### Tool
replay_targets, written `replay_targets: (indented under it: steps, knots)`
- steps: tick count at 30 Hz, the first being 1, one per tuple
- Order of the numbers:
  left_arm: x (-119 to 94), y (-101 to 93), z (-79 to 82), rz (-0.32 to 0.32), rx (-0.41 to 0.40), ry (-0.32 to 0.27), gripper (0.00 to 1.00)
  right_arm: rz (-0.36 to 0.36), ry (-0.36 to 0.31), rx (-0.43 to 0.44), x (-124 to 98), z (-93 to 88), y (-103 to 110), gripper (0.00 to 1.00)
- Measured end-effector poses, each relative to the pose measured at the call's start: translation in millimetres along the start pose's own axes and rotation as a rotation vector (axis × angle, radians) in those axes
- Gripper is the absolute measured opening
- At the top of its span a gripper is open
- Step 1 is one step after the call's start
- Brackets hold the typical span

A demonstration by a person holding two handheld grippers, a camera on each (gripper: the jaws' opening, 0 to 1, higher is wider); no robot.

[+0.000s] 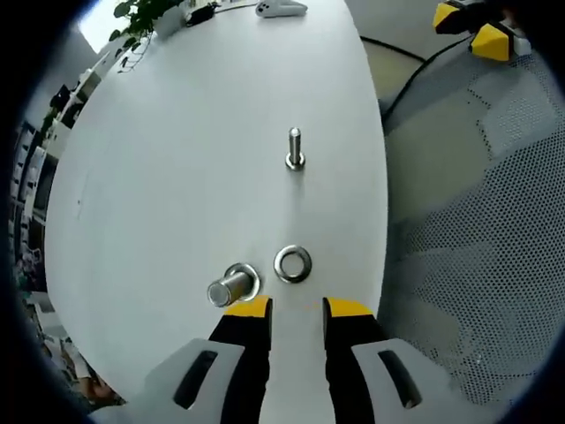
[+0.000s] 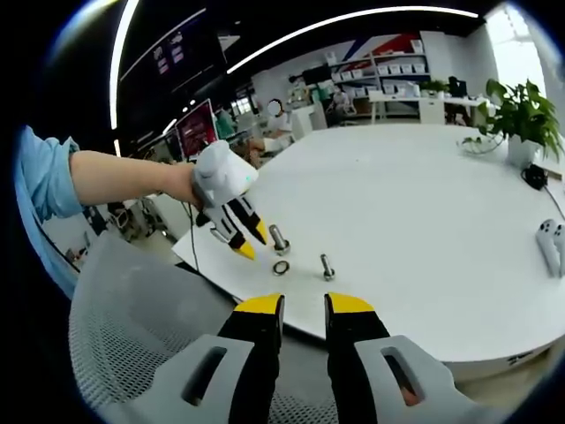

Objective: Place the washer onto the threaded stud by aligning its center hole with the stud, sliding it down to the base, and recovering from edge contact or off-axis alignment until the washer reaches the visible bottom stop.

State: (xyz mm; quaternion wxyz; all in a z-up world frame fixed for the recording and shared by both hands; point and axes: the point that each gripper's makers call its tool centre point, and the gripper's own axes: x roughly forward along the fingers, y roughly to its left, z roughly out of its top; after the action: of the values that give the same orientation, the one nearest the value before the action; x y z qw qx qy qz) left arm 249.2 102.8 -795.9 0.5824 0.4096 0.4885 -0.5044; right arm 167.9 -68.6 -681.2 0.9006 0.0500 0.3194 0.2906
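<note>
Left gripper over the washer, grasp not yet made; right gripper held back off the bench.

On the big round white bench (image 1: 177,177) the left gripper (image 1: 296,309) hangs with its yellow-tipped jaws spread and empty, just short of the flat silver steel washer (image 1: 292,263), which lies beside a short thick silver bolt with a wide flange (image 1: 232,284); the slim upright threaded steel stud (image 1: 294,148) stands well apart, farther along the bench. Drop straight down so the jaws straddle the washer rim, pinch edge-on, and stay clear of the thick bolt. Carry it level over the stud, centre the hole, then lower; if it catches the tip, lift and re-centre rather than push. Your right gripper (image 2: 303,306) is also spread, empty, near the bench edge; keep it there.
</note>
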Motion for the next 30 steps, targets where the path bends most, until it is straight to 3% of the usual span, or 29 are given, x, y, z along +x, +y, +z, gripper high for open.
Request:
replay_targets:
  steps: [10, 19, 24, 30]
  knots:
    - [17, -1.7, 4.9, -0.012, 0.032, 0.007, 0.28, -0.001, -0.004, 0.004, 0, 0.5, 0, 0.21]
    - [36, -0.2, 10.4, -0.027, 0.035, 0.0, 0.26, -0.001, 0.001, 0.007, 0, -0.1, 0, 0.21]
    - [43, 2.9, 2.7, -0.008, 0.071, 0.045, 0.27, 0.001, 0.006, 0.004, 0, -0.7, 1, 0.21]
    - [45, 3.8, 6.8, -0.004, 0.079, 0.027, 0.27, 0.005, 0.012, 0.003, 0, -1.5, 1, 0.21]
